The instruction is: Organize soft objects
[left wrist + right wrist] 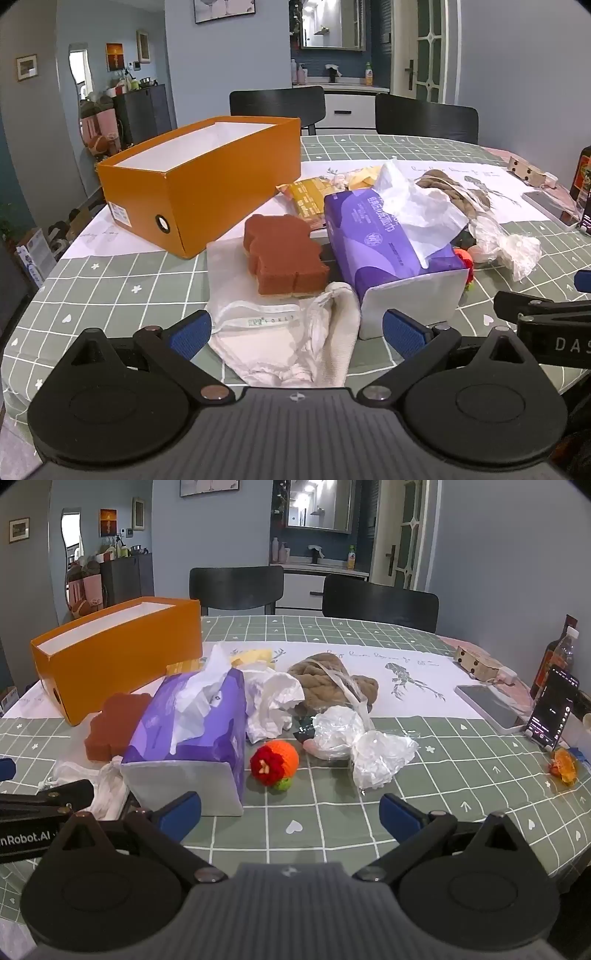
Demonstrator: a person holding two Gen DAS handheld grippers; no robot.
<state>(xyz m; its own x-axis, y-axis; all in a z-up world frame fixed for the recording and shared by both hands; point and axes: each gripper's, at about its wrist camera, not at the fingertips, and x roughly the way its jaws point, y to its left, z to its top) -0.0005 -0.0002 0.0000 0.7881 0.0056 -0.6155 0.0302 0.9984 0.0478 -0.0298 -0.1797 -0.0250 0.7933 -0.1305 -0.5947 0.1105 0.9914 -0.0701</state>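
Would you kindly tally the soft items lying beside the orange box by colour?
Purple: 1, tissue pack
Brown: 2, bear-shaped sponge, knitted bundle
Orange and red: 1, crocheted ball
White: 3, drawstring pouch, crumpled tissue, plastic bag
Yellow: 1, snack packet
Total: 8

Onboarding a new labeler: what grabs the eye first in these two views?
The open orange box stands at the table's far left, empty as far as its white inside shows. In front of it a purple tissue pack with a tissue pulled up lies beside a brown bear-shaped sponge. To the pack's right sits a crocheted orange ball with a red flower, and both claws, left and right, are open and holding nothing.
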